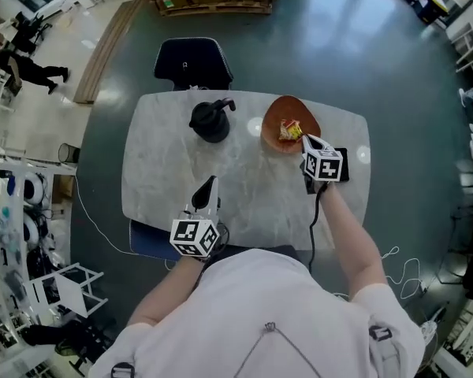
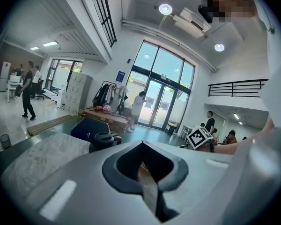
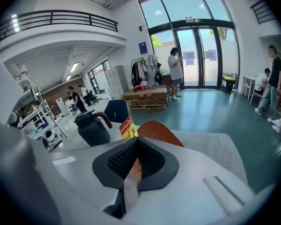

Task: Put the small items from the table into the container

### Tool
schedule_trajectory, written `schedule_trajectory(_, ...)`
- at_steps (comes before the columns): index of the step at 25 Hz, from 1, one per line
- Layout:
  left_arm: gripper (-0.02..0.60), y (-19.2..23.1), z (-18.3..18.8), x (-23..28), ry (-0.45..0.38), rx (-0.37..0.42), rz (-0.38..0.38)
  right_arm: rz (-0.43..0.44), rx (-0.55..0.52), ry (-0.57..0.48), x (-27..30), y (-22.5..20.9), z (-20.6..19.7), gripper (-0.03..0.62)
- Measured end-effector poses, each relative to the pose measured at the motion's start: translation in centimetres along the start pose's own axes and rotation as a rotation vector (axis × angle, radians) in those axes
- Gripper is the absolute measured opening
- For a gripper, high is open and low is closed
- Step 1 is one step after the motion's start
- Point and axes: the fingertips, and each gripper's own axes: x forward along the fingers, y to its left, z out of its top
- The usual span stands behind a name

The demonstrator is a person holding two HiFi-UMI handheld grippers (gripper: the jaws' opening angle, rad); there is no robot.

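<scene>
Over the bowl [image 1: 273,113], toward the far right of the table [image 1: 236,195], the right claw [image 1: 303,140] is pinching a packet [image 1: 288,130] between jaws that are pressing fully together, with only the thin edge of the packet between them. In the right gripper view the packet is standing up from the jaw tips, its long axis running upward and leaning a little left, toward the jug [image 3: 92,128]. It is showing as a flat, crinkled, foil-like sachet, yellow with red, its print too small to read. In the head view it is lying just beyond the claw's tips and inside the bowl's outline; whether it is touching the bowl's floor I cannot tell. The bowl is showing as a smooth, brown, wood-like oval with a raised rim. The jug is standing well to the left of it, black, matt and round-bodied, with a curved handle. The table is showing a pale grey marbled top with rounded corners. The left claw [image 1: 210,183] is hovering over the near edge, well apart from the packet, its jaws lying together on nothing I can make out; a sliver of orange is showing through the slit between them, too small to name.
</scene>
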Motion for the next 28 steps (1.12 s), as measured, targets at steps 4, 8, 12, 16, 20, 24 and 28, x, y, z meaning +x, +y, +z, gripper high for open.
schedule_trajectory(4,0.005,2.6,-0.9,-1.1,0.018,-0.027,0.071,0.003,0.074,0.132,5.7,0.1,-2.9,0.026)
schedule_trajectory(8,0.005,4.4,-2.6,-2.0,0.044,-0.052,0.127,-0.018,0.119,0.242,10.8,-0.2,-5.9,0.026)
schedule_trajectory(12,0.005,5.6,-3.8,-3.3,0.060,-0.075,0.180,-0.054,0.120,0.340,13.4,-0.3,-8.4,0.028)
schedule_trajectory(16,0.005,7.3,-4.6,-3.7,0.068,-0.086,0.207,-0.088,0.119,0.385,15.1,-0.8,-9.0,0.029)
schedule_trajectory(20,0.005,7.9,-4.9,-4.2,0.068,-0.090,0.221,-0.114,0.118,0.402,15.4,-1.3,-9.1,0.031)
schedule_trajectory(24,0.005,7.3,-4.4,-4.4,0.056,-0.080,0.202,-0.115,0.123,0.369,14.4,-1.6,-8.6,0.043)
schedule_trajectory(28,0.005,6.7,-3.5,-3.7,0.035,-0.052,0.163,-0.087,0.139,0.291,12.6,-1.8,-6.8,0.090)
